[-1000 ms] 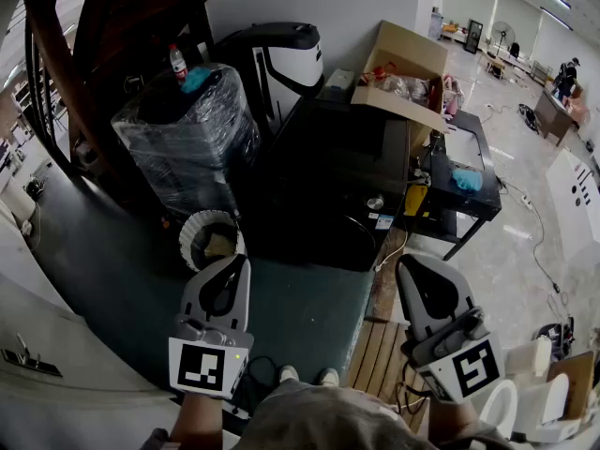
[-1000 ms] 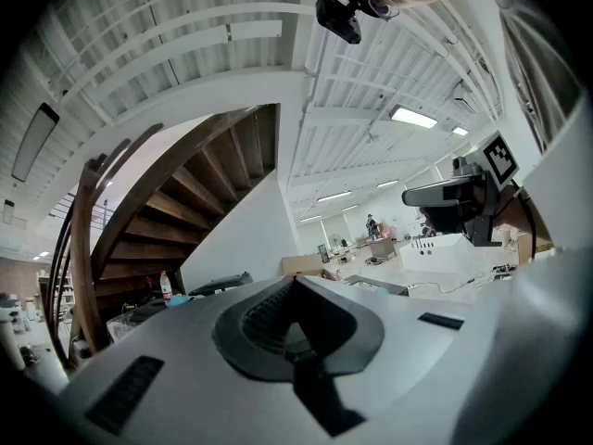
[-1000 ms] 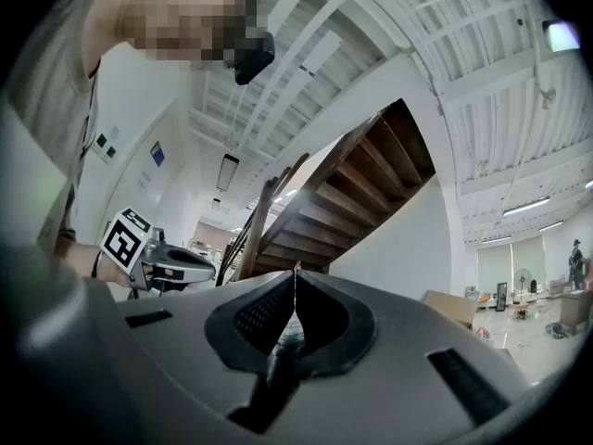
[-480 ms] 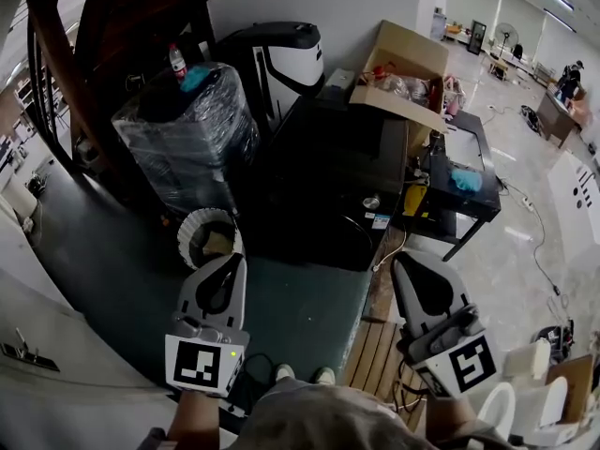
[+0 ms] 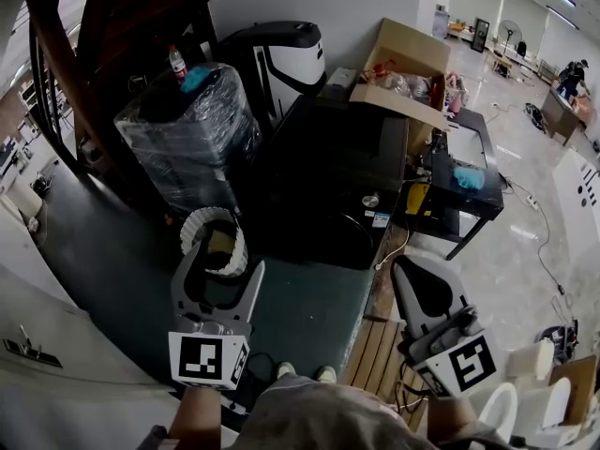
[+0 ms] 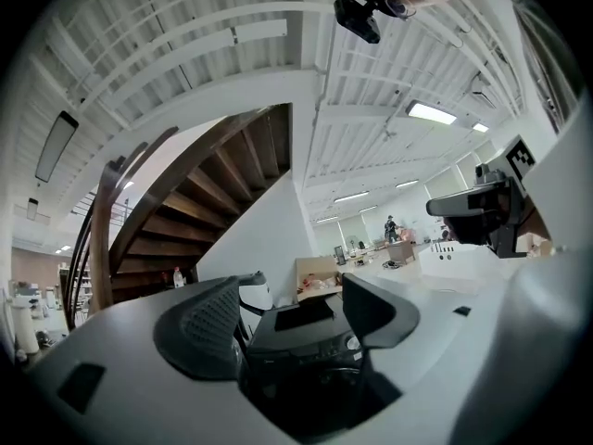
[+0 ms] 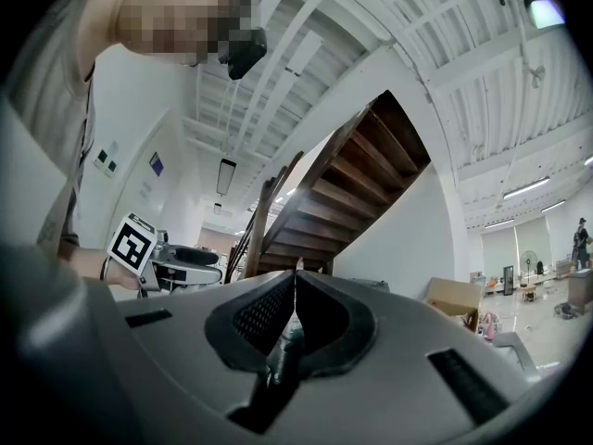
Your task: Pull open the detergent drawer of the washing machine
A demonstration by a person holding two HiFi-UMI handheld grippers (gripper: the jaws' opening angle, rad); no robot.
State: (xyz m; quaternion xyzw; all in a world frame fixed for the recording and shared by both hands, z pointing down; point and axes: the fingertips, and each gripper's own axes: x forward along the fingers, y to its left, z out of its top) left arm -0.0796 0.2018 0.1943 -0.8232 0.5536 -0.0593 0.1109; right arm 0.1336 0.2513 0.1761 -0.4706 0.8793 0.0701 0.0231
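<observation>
The washing machine [image 5: 328, 172] is a black box in the middle of the head view, standing well beyond both grippers. Its front panel carries a round knob [image 5: 373, 202]; the detergent drawer cannot be made out on the dark front. My left gripper [image 5: 220, 262] hangs in the air at lower left, its jaws opening with nothing between them. In the left gripper view the washing machine [image 6: 296, 327] shows through the gap of the left gripper [image 6: 292, 295]. My right gripper [image 5: 403, 265] is at lower right, shut and holding nothing. The right gripper [image 7: 295, 274] points toward the staircase.
A plastic-wrapped appliance [image 5: 187, 134] with a bottle [image 5: 176, 61] on top stands left of the machine. A white basket [image 5: 211, 237] sits on the floor before it. A cardboard box [image 5: 408, 64] and a black cart [image 5: 466, 181] are at the right, a wooden pallet [image 5: 380, 350] near my feet.
The left gripper's jaws have gone from shut to wide apart. The right gripper has drifted slightly left and down.
</observation>
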